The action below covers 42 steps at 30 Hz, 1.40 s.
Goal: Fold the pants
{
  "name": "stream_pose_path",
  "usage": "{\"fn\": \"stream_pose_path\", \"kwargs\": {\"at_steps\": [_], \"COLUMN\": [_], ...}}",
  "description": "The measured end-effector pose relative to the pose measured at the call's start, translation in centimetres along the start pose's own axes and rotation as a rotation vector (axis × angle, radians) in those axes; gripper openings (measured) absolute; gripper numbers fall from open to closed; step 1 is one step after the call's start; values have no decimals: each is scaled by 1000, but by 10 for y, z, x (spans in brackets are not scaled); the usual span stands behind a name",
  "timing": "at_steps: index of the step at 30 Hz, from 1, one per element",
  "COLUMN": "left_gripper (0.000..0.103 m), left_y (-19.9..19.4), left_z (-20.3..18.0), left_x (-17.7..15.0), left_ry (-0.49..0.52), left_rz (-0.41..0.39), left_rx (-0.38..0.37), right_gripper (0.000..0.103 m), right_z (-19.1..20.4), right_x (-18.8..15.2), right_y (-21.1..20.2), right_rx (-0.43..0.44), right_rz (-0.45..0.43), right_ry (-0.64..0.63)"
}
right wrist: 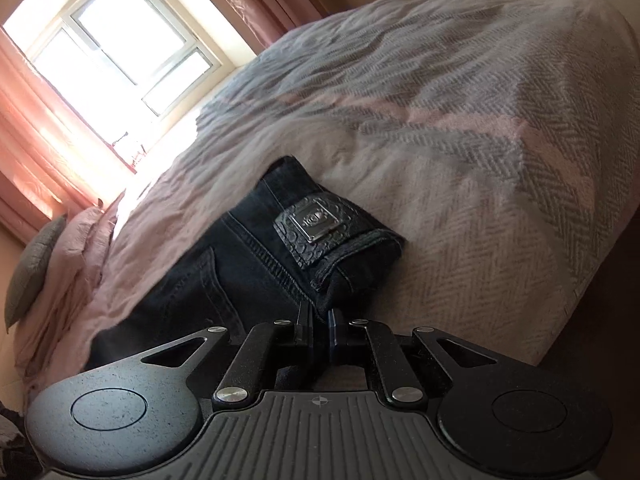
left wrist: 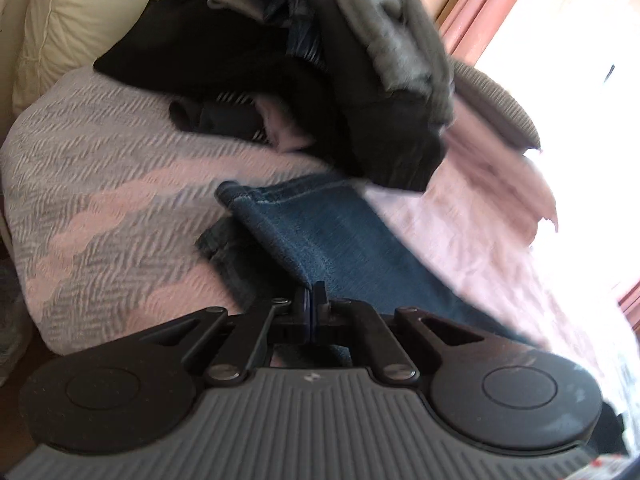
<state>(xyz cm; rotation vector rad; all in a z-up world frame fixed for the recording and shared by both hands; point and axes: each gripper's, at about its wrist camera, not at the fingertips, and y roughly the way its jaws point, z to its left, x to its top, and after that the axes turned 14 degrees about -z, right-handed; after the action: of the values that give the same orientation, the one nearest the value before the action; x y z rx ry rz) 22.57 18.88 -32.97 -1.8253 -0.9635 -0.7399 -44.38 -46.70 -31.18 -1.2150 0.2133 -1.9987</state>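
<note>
Left wrist view: my left claw (left wrist: 311,294) is clamped on the jeans' (left wrist: 320,236) leg edge; my right claw (right wrist: 319,314) pinches their waistband on the bedspread (right wrist: 460,152). Best lift both evenly, keeping the denim taut.

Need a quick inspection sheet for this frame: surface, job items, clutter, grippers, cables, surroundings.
Surface: bed with a grey and pink herringbone blanket, rumpled.
Job's things: blue jeans lying on the blanket; waistband end with a leather patch in the right wrist view.
Clutter: pile of dark and grey clothes behind the jeans; grey cushion at the bed's far edge.
Grippers: left gripper shut on the denim; right gripper shut on the waistband end.
Cables: nothing seen.
Surroundings: bright window, pink curtains, cream pillow.
</note>
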Motion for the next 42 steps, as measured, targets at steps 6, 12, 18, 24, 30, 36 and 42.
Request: {"fn": "stream_pose_path", "kwargs": {"at_steps": [6,12,18,24,30,36,42], "left_gripper": [2,5,6,6,14,26,45], "left_y": [2,-6,-16,-41,-39,16,62], "left_z": [-4,-11,-19,-48,-144,-311,-438], "left_x": [-13,-12,-8,-6,-10,-77,-154], "left_ry": [85,120,144,221,335,397,485], "left_rz": [-4,-9,13,22,31,252,531], "left_rx": [25,28,29,8,-218,-653,-955], "right_gripper": [12,21,2,34,55,62,62], "right_z": [1,-18,10,-15,4,12,7], "right_x": [-5,6,-4,-6,42,78,86], "right_y": [1,0,-24,-3,-11,72,142], "right_rx": [2,45,98,-29,73,223,291], "right_rz": [-1,-45,-224,-76,-175,-47,84], "right_ry": [-57,124,-131,-109,-264,-256,-183]}}
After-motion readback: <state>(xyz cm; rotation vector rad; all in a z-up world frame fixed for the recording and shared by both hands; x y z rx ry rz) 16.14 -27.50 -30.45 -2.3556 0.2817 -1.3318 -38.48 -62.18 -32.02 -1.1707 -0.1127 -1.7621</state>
